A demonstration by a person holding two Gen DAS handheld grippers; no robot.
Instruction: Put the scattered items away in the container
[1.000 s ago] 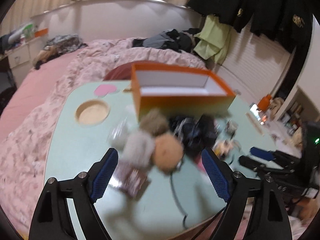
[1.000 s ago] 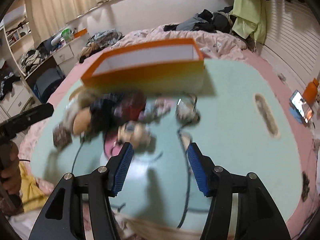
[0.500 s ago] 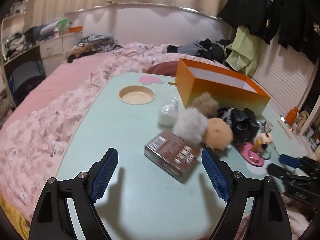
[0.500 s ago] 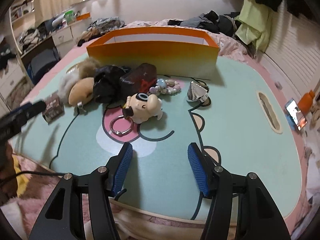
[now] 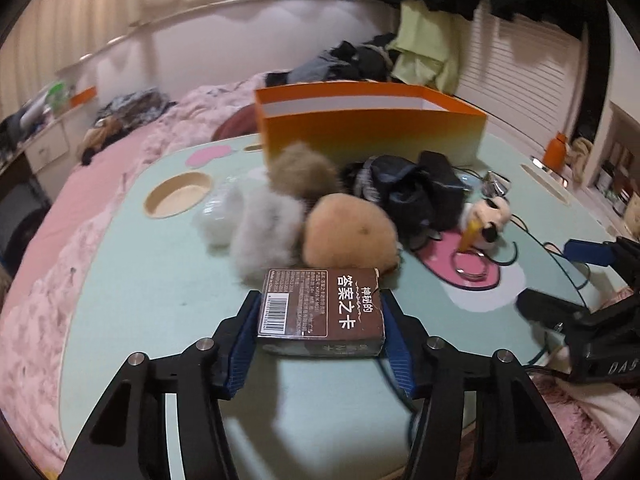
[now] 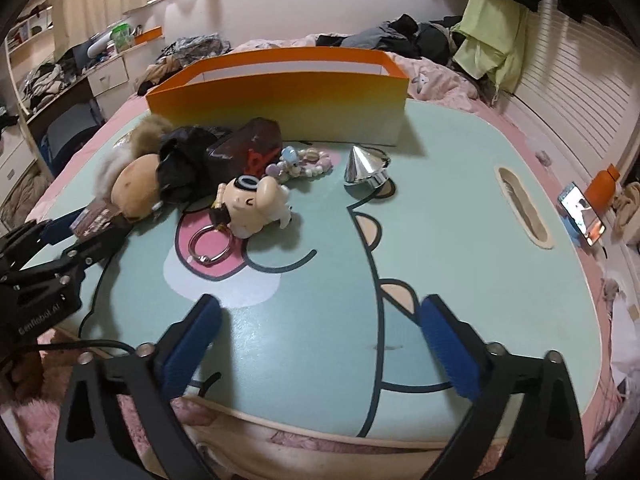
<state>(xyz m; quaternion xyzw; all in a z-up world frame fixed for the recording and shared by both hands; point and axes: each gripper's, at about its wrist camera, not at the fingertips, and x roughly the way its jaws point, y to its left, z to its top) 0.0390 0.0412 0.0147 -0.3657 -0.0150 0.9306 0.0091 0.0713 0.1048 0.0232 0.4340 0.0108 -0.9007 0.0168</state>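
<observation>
My left gripper [image 5: 320, 334] has the brown card box [image 5: 320, 312] between its blue pads, and the jaws are closing on it; both pads lie along the box's short sides and look pressed against it, though I can't be sure the grip is firm. The box lies flat on the mint-green table [image 5: 160, 312], printed face up, at six o'clock from the pile of soft things: a tan pom-pom [image 5: 352, 236] just beyond it at twelve, a grey one [image 5: 268, 236] at eleven, a brownish one [image 5: 304, 172] farther back. At one o'clock from the box lie a crumpled black pouch [image 5: 412, 196] and a small pig figure [image 5: 486, 216] with a metal key ring [image 5: 472, 266] beside it. The orange container [image 5: 372, 128] stands upright at twelve o'clock, behind the whole pile, open at the top. My right gripper [image 6: 320, 344] is low over the near edge of the table with its jaws opening wide and nothing between them. From that side the pig figure is at eleven o'clock, a silver cone [image 6: 364, 166] at twelve, a string of pastel beads [image 6: 304, 162] between them, and the container behind all of it.
</observation>
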